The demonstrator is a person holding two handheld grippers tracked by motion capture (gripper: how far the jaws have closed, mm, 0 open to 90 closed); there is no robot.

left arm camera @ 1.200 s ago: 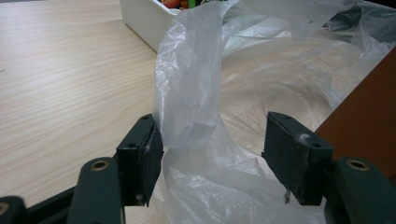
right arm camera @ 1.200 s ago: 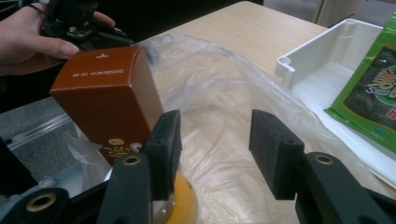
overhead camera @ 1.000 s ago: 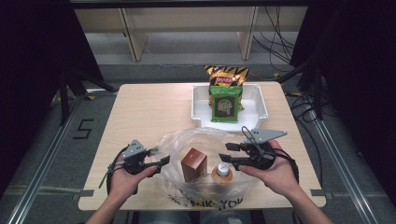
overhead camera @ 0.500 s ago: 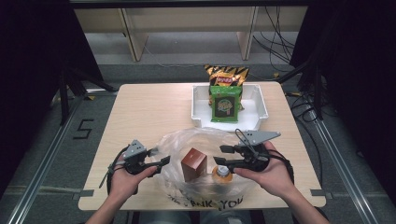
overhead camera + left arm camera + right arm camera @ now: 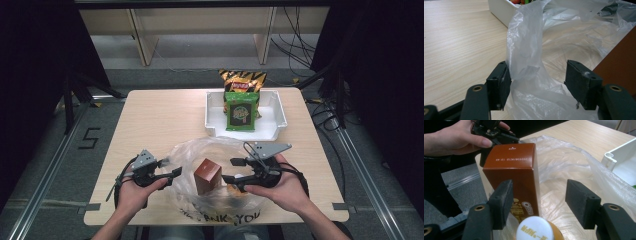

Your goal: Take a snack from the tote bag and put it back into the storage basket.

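Right gripper [image 5: 233, 170] jaws just opened, off bottle [image 5: 535, 230].

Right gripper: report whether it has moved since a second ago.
Yes, slightly: the right gripper has crept toward the box and the near edge of the table, now over the bottle. Its jaws have just been opening, with nothing gripped.
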